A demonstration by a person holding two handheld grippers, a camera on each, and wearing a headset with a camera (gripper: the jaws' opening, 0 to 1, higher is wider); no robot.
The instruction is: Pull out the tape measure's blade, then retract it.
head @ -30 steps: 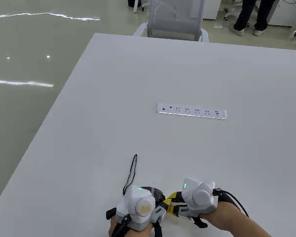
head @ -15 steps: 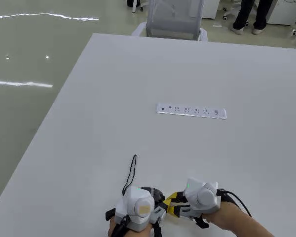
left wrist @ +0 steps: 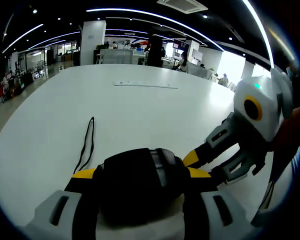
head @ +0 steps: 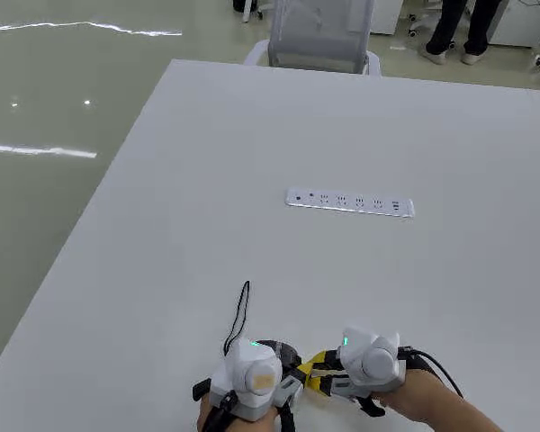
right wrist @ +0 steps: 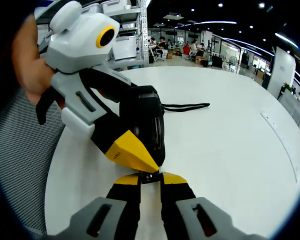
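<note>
**Grey shells, yellow tips, black lead**

The left gripper has pale grey moulded jaw shells with dark slots, and yellow pads on black inner arms. The right gripper matches, with yellow wedge tips. A thin black cable loops at the near right wrist.

White table with power strip, black strap

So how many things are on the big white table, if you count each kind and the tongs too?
Tape measure: 1
Power strip: 1
Tongs: 2, the left tongs and the right tongs, both on the tape measure
Total: 4
</note>
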